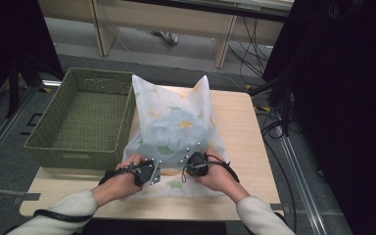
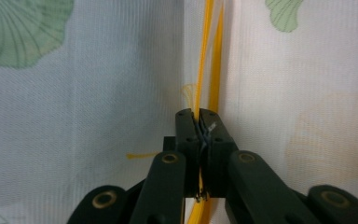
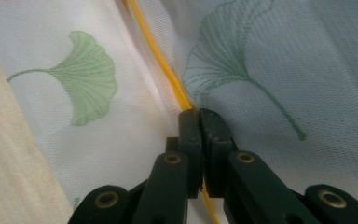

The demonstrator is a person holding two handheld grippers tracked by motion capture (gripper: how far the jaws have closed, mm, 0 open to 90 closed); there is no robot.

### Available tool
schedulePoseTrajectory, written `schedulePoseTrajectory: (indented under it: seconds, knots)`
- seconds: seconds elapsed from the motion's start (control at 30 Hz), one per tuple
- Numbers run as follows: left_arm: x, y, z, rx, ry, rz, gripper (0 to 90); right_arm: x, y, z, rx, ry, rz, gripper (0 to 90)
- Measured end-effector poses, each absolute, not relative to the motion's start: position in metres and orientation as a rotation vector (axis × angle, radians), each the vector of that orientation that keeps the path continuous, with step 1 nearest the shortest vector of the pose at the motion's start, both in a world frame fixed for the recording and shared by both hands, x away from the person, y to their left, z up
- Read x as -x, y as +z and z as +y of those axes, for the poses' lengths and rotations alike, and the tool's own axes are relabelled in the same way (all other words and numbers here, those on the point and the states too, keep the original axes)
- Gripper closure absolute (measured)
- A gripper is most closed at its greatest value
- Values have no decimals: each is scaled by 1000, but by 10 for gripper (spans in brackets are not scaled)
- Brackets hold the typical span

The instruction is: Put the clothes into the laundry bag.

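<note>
One sheer white cloth (image 1: 176,129) printed with green and yellow ginkgo leaves lies spread over the middle of the bench (image 1: 240,147), its far corners standing up in two peaks and its near hem reaching almost to the bench's near edge. The left gripper (image 1: 152,172) and the right gripper (image 1: 190,169) sit side by side on that near hem, each with its fingers pressed fully together. In the left gripper view the fingers (image 2: 186,135) pinch the fabric right at a yellow trim (image 2: 210,70); in the right gripper view the fingers (image 3: 190,135) do the same on the yellow trim (image 3: 161,60). Holding the hem at two points just apart probably lets the person lift or fold the cloth evenly. One empty green woven basket (image 1: 83,117) stands at the bench's left edge, touching the cloth, likely its destination.
</note>
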State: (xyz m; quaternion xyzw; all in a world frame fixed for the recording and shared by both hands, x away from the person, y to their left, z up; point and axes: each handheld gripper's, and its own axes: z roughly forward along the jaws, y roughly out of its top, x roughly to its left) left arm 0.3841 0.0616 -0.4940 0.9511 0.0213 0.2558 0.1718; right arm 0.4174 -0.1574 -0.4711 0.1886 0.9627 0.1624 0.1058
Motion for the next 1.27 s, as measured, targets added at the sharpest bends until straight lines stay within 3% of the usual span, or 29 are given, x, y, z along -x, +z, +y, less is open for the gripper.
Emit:
schedulePoseTrajectory:
  seconds: [0.1,0.27,0.4,0.53,0.8,1.0,1.27]
  knots:
    - [-384,-494,65,-2684,681,93,813,-418,-471,-159,-585,480,2831,883]
    - [-379,-482,72,-2603,598,170,647,-416,-466,-164,-632,574,2862,827]
    - [-369,-468,86,-2442,535,272,493,-412,-452,-177,-736,747,2828,757]
    - [-359,-448,113,-2235,569,372,419,-409,-438,-202,-846,946,2653,695]
    - [-333,-439,169,-1981,722,532,372,-401,-429,-268,-1164,1034,2197,617]
    - [-320,-449,188,-1980,682,614,371,-395,-433,-299,-1295,1022,2088,587]
    - [-328,-454,182,-2007,660,612,374,-395,-437,-297,-1273,1006,2120,572]
